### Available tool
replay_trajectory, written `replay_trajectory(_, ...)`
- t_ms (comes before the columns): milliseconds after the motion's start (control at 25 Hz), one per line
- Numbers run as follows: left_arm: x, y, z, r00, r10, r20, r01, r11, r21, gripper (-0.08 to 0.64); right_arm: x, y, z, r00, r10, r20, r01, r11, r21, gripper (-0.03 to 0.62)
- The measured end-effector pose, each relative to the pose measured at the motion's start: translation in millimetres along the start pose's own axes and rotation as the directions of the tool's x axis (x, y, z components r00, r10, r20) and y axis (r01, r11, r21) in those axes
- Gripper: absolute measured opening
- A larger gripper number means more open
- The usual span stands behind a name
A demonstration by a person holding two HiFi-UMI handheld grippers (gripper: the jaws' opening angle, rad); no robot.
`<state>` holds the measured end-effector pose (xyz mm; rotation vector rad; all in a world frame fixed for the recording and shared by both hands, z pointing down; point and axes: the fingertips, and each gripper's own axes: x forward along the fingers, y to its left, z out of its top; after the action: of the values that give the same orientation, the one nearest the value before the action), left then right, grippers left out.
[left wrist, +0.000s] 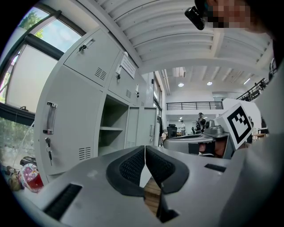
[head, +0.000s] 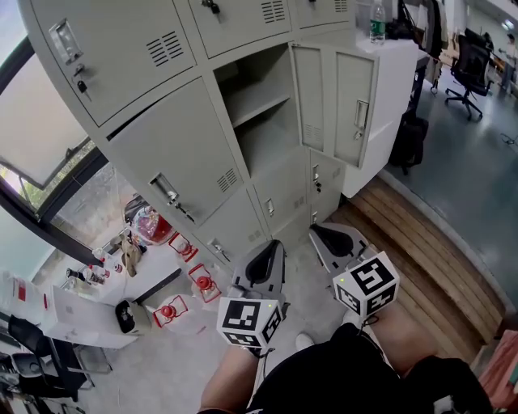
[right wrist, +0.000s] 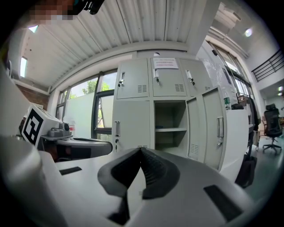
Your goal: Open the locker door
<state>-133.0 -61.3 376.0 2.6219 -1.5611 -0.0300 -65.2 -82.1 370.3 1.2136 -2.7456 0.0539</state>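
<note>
A grey bank of lockers stands in front of me. One middle compartment gapes open, showing a shelf; its door is swung out to the right. The closed door left of it carries a handle with a key below. My left gripper and right gripper are held low, side by side, short of the lockers and touching nothing. The pads of both are pressed together with nothing between them, as seen in the left gripper view and the right gripper view. The open compartment also shows there.
Wooden planks run along the floor on the right. Red items and a white box lie on the floor at the left, under a window. A white cabinet with a bottle adjoins the lockers; an office chair stands beyond.
</note>
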Motion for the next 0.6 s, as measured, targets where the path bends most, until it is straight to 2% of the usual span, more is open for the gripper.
replay_trajectory(600,0.9,3.0,-2.1,1.000,0.008,-0.008,-0.008,1.000,0.001,0.020,2.7,-2.0,-2.4,1.000,0.007,0.003,-0.008,1.000,0.028,0.054)
